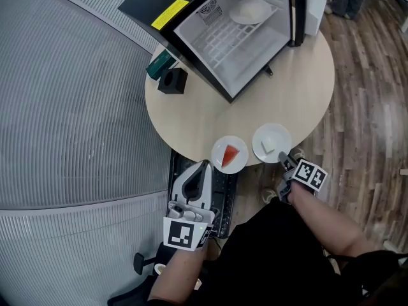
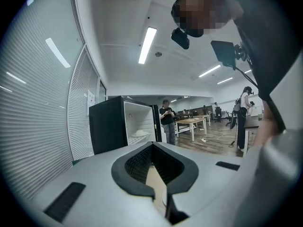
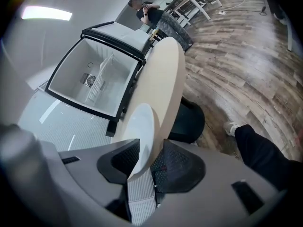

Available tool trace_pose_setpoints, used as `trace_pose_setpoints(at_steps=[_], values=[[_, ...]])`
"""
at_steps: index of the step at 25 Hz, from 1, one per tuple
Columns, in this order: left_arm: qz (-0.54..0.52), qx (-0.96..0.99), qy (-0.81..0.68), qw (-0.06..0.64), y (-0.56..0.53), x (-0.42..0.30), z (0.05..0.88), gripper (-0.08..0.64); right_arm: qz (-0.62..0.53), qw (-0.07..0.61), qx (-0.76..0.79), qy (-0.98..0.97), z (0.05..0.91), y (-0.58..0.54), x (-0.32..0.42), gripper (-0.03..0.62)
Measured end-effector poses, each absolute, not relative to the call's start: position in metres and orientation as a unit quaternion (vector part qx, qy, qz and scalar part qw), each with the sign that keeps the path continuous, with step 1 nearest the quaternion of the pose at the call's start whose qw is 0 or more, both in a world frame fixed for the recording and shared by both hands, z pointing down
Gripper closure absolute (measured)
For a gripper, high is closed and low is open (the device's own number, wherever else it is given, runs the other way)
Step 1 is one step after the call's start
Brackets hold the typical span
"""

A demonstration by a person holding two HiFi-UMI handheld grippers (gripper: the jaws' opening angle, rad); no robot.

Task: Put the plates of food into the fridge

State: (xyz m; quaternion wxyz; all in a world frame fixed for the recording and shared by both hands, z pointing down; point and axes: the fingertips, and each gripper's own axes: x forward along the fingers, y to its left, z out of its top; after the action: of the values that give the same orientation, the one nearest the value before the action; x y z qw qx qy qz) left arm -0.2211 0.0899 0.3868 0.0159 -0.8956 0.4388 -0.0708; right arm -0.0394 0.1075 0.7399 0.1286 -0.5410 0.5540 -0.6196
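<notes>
Two white plates sit at the near edge of the round table [image 1: 210,110]. One plate [image 1: 229,154] carries an orange-red wedge; the other plate [image 1: 271,143] holds a pale piece of food. My right gripper [image 1: 285,160] reaches over the table edge, and its jaws straddle that second plate's rim [image 3: 142,131] without clamping it. My left gripper [image 1: 204,166] hangs just below the table edge near the orange-wedge plate, shut and empty [image 2: 152,145]. At the back of the table the black mini fridge [image 1: 236,37] stands open, with a white plate [image 1: 250,10] on its wire shelf.
A black box [image 1: 173,80] and a green item [image 1: 160,64] lie left of the fridge. A grey ribbed wall [image 1: 70,107] runs along the left, with wooden floor [image 1: 370,107] on the right. The table's dark pedestal [image 3: 187,122] stands below. A person [image 2: 167,122] stands far behind the fridge.
</notes>
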Motion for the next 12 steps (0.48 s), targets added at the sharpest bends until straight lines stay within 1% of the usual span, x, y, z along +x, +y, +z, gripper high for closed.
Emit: trace_pose_setpoints(at_steps=[4, 6, 9, 12], values=[[-0.082, -0.892, 0.444, 0.028, 0.091, -0.23, 0.389, 0.558, -0.627, 0.143, -0.54, 0.543, 0.753, 0.099, -0.042, 0.453], [-0.084, -0.891, 0.445, 0.02, 0.092, -0.232, 0.393, 0.558, -0.632, 0.163, -0.532, 0.539, 0.755, 0.095, -0.043, 0.433], [-0.086, -0.891, 0.445, 0.023, 0.091, -0.233, 0.392, 0.558, -0.643, 0.192, -0.516, 0.533, 0.755, 0.091, -0.044, 0.433], [-0.085, -0.893, 0.44, 0.029, 0.089, -0.231, 0.391, 0.558, -0.644, 0.192, -0.511, 0.535, 0.755, 0.094, -0.045, 0.433]])
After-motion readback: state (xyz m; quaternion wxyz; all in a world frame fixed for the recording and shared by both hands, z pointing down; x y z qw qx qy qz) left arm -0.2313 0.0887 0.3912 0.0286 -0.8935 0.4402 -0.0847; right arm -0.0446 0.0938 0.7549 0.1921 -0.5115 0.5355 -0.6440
